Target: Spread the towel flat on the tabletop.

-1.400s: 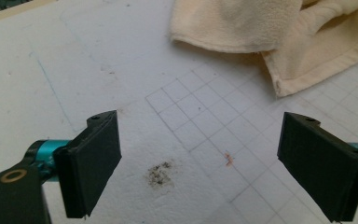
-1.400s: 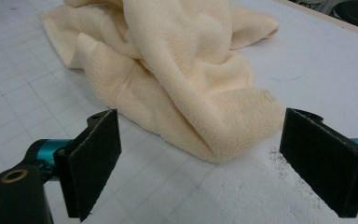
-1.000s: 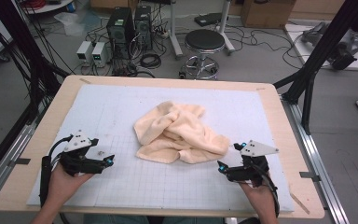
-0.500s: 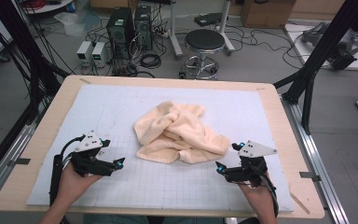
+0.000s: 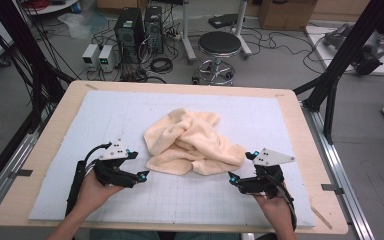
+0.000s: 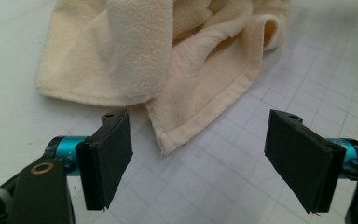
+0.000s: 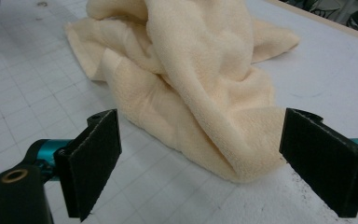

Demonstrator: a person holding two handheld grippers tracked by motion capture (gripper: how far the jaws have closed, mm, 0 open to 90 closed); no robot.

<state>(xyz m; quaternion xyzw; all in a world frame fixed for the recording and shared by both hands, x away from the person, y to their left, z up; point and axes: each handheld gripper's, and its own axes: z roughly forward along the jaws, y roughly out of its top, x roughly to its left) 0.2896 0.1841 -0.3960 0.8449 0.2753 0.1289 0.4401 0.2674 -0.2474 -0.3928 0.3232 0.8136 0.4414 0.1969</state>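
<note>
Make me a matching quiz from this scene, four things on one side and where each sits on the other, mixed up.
Things:
1. crumpled cream terry towel
2. left tool
3. right tool
4. round black stool

Places:
A. on the floor beyond the table
B. near the towel's right edge
C. middle of the white grid mat
D. near the towel's left corner

Pairs: 1-C, 2-D, 3-B, 4-A
</note>
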